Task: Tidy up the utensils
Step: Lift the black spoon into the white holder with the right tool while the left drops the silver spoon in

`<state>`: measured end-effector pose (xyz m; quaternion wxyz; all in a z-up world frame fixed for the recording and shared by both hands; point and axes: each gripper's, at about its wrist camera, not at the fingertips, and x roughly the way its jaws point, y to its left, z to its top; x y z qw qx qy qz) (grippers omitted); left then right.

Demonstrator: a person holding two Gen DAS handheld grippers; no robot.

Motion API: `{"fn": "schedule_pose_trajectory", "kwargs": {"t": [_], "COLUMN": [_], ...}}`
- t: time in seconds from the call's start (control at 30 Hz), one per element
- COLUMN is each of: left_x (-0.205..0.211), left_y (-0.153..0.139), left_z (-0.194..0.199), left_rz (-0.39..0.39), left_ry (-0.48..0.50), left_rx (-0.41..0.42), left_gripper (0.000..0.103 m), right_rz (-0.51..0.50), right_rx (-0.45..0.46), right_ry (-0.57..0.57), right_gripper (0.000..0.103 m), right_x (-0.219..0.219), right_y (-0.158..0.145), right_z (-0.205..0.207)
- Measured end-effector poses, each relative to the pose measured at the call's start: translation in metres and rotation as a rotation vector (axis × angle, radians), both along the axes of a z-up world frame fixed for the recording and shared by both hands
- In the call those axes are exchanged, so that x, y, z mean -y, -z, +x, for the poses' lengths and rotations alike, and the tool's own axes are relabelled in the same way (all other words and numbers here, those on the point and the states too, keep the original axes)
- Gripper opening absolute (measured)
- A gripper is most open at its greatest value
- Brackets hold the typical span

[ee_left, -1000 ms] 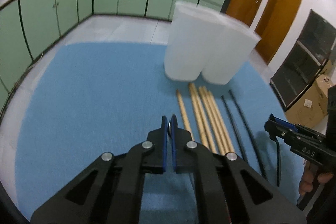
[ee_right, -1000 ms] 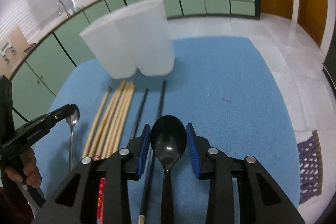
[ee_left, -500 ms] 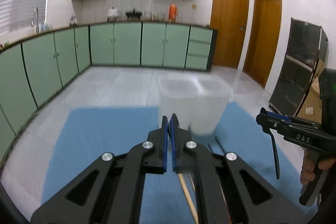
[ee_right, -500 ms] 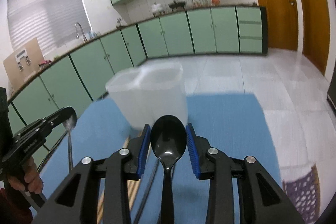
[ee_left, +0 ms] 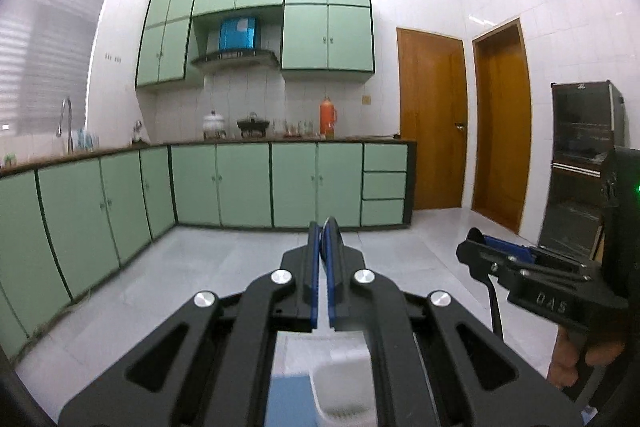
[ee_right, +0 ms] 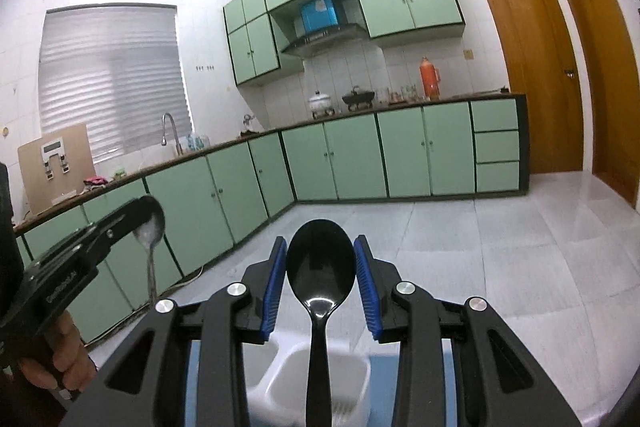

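Note:
My right gripper [ee_right: 320,267] is shut on a black plastic spoon [ee_right: 320,267], bowl up and handle hanging down over a white utensil bin [ee_right: 340,387]. My left gripper [ee_left: 323,259] is shut on a silver metal spoon [ee_right: 150,227], whose bowl edge shows between the pads and whose handle hangs down in the right wrist view. Both grippers are raised above the two white bins [ee_left: 340,379] on the blue mat [ee_left: 288,399]. The right gripper also shows in the left wrist view [ee_left: 476,243]. The chopsticks on the mat are out of view.
Green kitchen cabinets [ee_left: 240,183] line the far wall and left side. Two wooden doors [ee_left: 432,115] stand at the right. A dark glass cabinet [ee_left: 580,155] is at the far right. White tiled floor [ee_right: 480,247] lies beyond the table.
Both grippers have lifted and tilted up with their spoons. The mat and chopsticks have dropped out of view, and the bins now lie below the fingers.

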<state>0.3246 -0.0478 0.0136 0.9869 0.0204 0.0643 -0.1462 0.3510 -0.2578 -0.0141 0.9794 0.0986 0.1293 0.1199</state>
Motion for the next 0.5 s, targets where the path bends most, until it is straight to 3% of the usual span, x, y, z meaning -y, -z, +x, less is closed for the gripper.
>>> {"fn": "schedule_pose_trajectory", "kwargs": {"t": [0.17,0.47,0.5], "left_x": [0.012,0.009,0.005], "left_y": [0.02,0.073,0.076], "left_z": [0.031,0.035,0.033], "left_rz": [0.019,0.021,0.019], "left_ry": [-0.015,0.004,0.0], "left_rx": [0.02,-0.069,-0.075], "left_gripper": [0.002,0.006,0.007], "right_rz": [0.001,-0.027,-0.029], "right_rx": [0.026,0.007,0.0], "right_ry": [0.005,-0.028,-0.028], "right_gripper": [0.034,0.035,0.039], "right_x": [-0.004,-0.016,-0.016], "right_y": [0.022,0.064,0.066], "right_z": [0.034,0.023,0.02]}}
